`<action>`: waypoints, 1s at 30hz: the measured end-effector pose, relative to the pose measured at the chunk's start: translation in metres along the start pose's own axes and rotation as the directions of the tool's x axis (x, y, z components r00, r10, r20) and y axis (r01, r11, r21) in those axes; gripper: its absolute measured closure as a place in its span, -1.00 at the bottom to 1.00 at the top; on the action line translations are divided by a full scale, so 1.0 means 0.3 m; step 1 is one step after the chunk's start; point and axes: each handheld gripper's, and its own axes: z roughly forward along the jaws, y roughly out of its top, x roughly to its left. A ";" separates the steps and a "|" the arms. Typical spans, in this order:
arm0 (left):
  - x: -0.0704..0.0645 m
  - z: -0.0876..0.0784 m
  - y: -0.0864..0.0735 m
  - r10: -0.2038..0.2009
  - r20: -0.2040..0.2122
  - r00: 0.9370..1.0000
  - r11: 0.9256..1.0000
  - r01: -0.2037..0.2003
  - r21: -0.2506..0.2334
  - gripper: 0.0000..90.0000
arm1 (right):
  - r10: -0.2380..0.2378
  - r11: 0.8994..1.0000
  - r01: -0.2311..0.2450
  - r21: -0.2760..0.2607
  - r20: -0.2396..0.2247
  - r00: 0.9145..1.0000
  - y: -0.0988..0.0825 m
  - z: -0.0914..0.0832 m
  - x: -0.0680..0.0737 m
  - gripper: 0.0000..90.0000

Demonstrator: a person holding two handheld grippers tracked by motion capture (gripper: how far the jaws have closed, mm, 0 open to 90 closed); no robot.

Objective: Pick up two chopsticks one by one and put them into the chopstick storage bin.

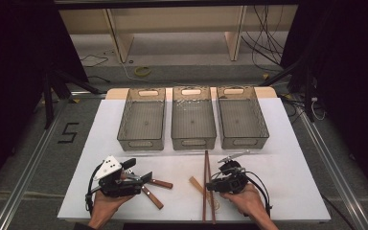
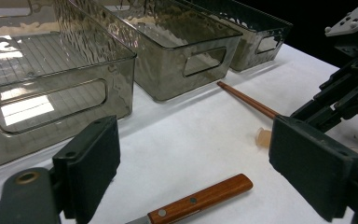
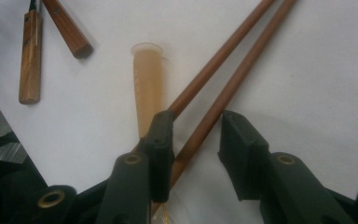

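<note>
The pair of long brown chopsticks (image 3: pixel 233 60) lies on the white table (image 1: pixel 287 182), in front of the middle bin, and the right gripper (image 3: pixel 193 149) is over them with its jaws apart: one stick passes between the jaws, the other runs beside the left jaw, so nothing is clamped yet. I judge that the jaws straddle the stick to take it from both sides. The sticks are thin, round and smooth, probably wood. Just beside them lies a short pale beige piece (image 3: pixel 147 84) with a flared end, maybe plastic. Farther left are two wooden handles (image 1: pixel 155 190) with rivets, near the left gripper (image 1: pixel 124 179), which is wide open and holds nothing. Behind stand three smoky clear bins (image 1: pixel 193 117), empty, with rippled walls.
</note>
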 end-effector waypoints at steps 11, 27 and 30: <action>0.001 0.000 0.000 0.000 0.000 1.000 1.000 0.000 0.000 -0.65 | 0.021 1.000 -0.021 0.002 -0.006 1.000 0.009 0.009 0.003 0.58; 0.001 0.000 0.000 0.003 -0.001 1.000 1.000 -0.003 0.002 -0.64 | 0.035 0.999 -0.035 -0.022 -0.022 0.999 0.035 0.016 -0.002 0.75; 0.002 0.001 0.000 0.002 -0.001 1.000 1.000 -0.002 0.002 -0.65 | 0.041 0.999 -0.042 -0.019 -0.022 0.999 0.035 0.018 -0.003 0.73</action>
